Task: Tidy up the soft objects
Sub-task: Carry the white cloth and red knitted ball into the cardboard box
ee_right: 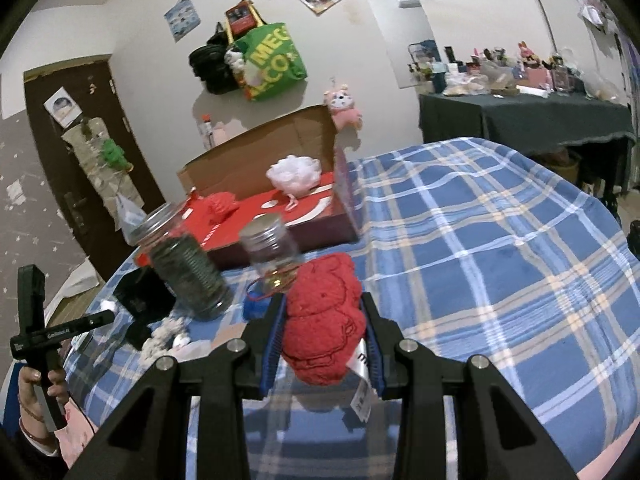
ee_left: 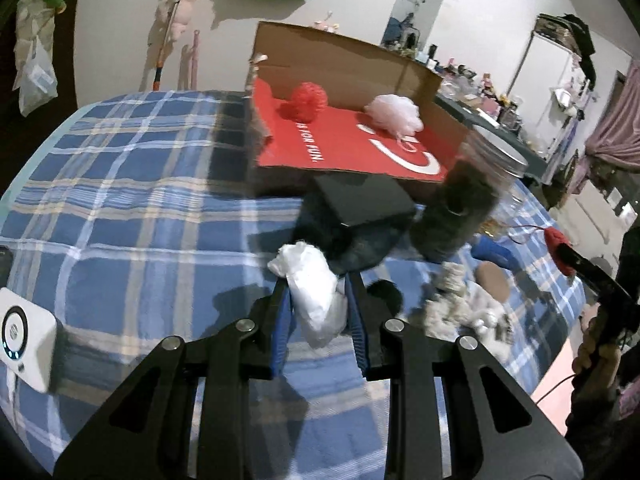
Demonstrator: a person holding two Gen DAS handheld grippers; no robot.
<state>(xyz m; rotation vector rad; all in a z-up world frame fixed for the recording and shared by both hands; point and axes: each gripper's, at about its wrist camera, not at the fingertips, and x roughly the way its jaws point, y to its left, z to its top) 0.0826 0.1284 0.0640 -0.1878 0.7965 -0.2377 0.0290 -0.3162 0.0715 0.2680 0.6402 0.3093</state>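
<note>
My left gripper is shut on a white soft bundle, held above the blue plaid bed cover. My right gripper is shut on a red knitted soft item with a white tag, also above the cover. An open cardboard box with a red floor lies ahead; it holds a red mesh pouf and a white mesh pouf. The box also shows in the right wrist view. The right gripper shows at the right edge of the left wrist view, with the red item.
Two clear jars, a black box, a blue item and a grey-white fluffy heap lie between the grippers and the box. A white device sits at left. A cluttered dark table stands beyond the bed.
</note>
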